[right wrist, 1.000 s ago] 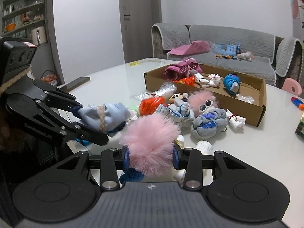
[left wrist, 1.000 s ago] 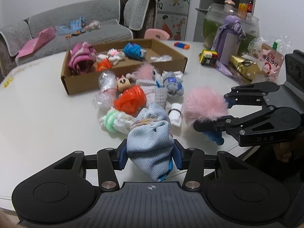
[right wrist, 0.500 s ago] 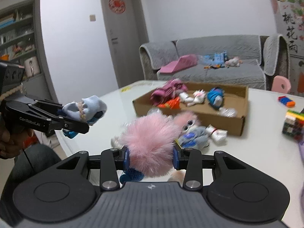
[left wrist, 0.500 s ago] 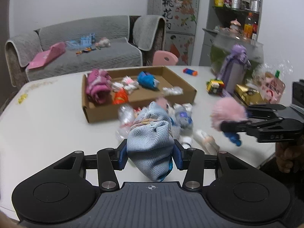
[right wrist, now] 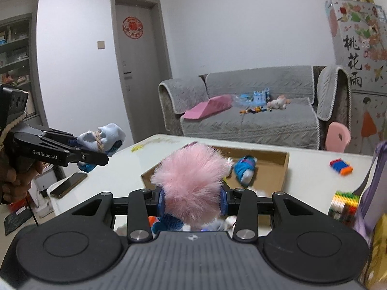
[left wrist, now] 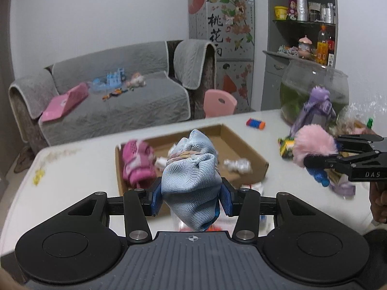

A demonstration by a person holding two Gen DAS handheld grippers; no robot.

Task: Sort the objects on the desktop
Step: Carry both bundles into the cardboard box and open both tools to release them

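— What did each hand have, nearest first?

— The left gripper (left wrist: pixel 191 197) was clamped on a pale blue sock bundle (left wrist: pixel 191 181), its blue pads pressed into the cloth on both sides. The right gripper (right wrist: pixel 192 199) was closed the same way on a pink pompom (right wrist: pixel 191 178), with a bit of blue knit hanging under the fluff. Both were held up in the air, clear of the desk (left wrist: pixel 72 166).

— And under them?

— Beneath the left one I could only make out blurred scraps of orange and white. Just past the two grippers lay the open box (left wrist: pixel 244 149). Inside it sat a pink bundle (left wrist: pixel 136 164) at the left end, a crumpled white piece (left wrist: pixel 238 165) to the right, and a blue bundle (right wrist: pixel 245 168) near the far wall.

— Anything else on the desk?

— A phone (right wrist: pixel 69 184) near the left edge, a small orange-and-blue toy (left wrist: pixel 256 123) beyond the box, a cube (right wrist: pixel 344 204) and a purple bottle (left wrist: pixel 316 111) off to the right, with a glass bowl (left wrist: pixel 314 89) behind that.

— Farther back?

— A pink chair (left wrist: pixel 219 102), then a grey sofa (left wrist: pixel 145 99) strewn with toys.
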